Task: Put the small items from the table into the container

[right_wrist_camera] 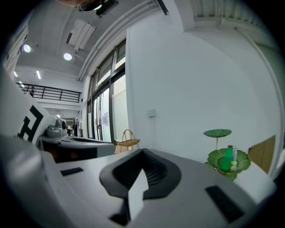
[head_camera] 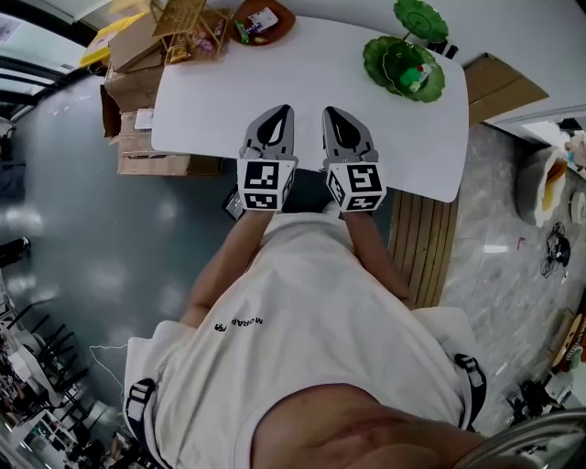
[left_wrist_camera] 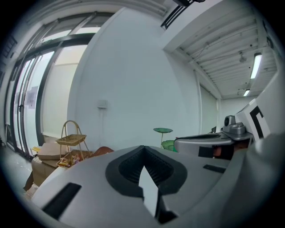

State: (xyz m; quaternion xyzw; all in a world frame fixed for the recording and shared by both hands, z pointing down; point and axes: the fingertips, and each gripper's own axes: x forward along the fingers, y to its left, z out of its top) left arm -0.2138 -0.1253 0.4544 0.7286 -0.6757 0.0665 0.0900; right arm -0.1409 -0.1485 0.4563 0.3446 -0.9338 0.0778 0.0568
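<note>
A white table (head_camera: 302,82) lies ahead of me. At its far right stands a green leaf-shaped tiered dish (head_camera: 403,66) (right_wrist_camera: 228,162) (left_wrist_camera: 168,144) with a green bottle (right_wrist_camera: 228,158) and small items in it. A brown bowl (head_camera: 263,20) with packets sits at the far edge, next to a wicker basket stand (head_camera: 188,23) (left_wrist_camera: 71,140) (right_wrist_camera: 128,142). My left gripper (head_camera: 284,110) (left_wrist_camera: 143,148) and right gripper (head_camera: 330,112) (right_wrist_camera: 142,152) hover side by side over the table's near edge. Both are shut, hold nothing and point across the table.
Cardboard boxes (head_camera: 137,101) are stacked on the floor at the table's left end. A wooden slatted panel (head_camera: 423,243) lies by the near right corner, and a cardboard sheet (head_camera: 502,84) lies to the right. A white wall stands behind the table.
</note>
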